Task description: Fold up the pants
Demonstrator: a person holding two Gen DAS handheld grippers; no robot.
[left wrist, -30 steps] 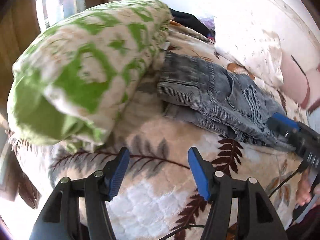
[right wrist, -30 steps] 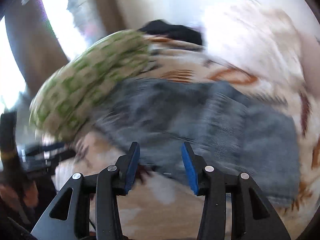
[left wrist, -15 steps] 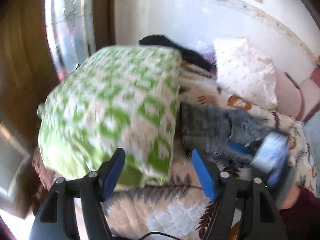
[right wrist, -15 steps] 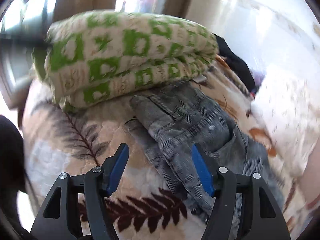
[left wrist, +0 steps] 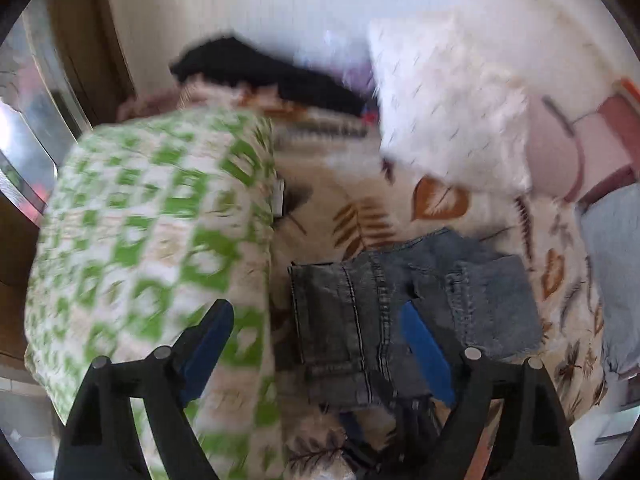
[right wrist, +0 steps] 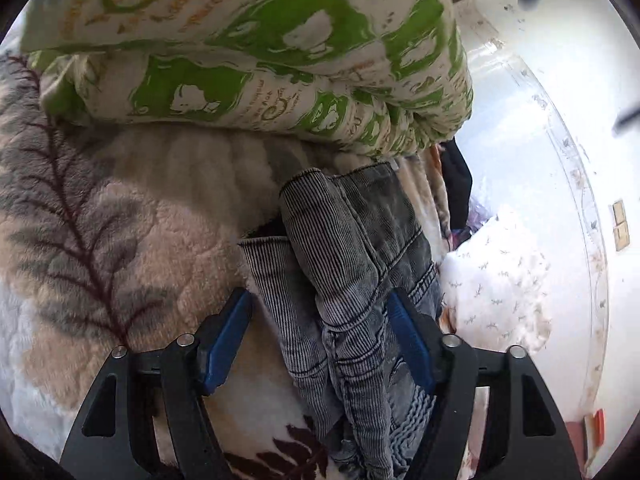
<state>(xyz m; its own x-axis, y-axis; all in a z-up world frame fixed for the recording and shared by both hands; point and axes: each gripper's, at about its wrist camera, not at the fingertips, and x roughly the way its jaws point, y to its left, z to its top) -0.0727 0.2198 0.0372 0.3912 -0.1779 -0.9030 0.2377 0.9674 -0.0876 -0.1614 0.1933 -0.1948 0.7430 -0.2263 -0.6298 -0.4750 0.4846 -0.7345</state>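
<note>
The pants lie on the bed as a compact, layered bundle, at about 5 o'clock from the green-patterned pillow and at 6 o'clock from the white pillow. Judging by the stacked layers, most of the folding looks done; perhaps a final tidy or fold remains. The left gripper hovers above the bundle, fingers spread, pinching nothing. The right gripper has its fingers spread to either side of the bundle's thick edge, not yet closed on it.
</note>
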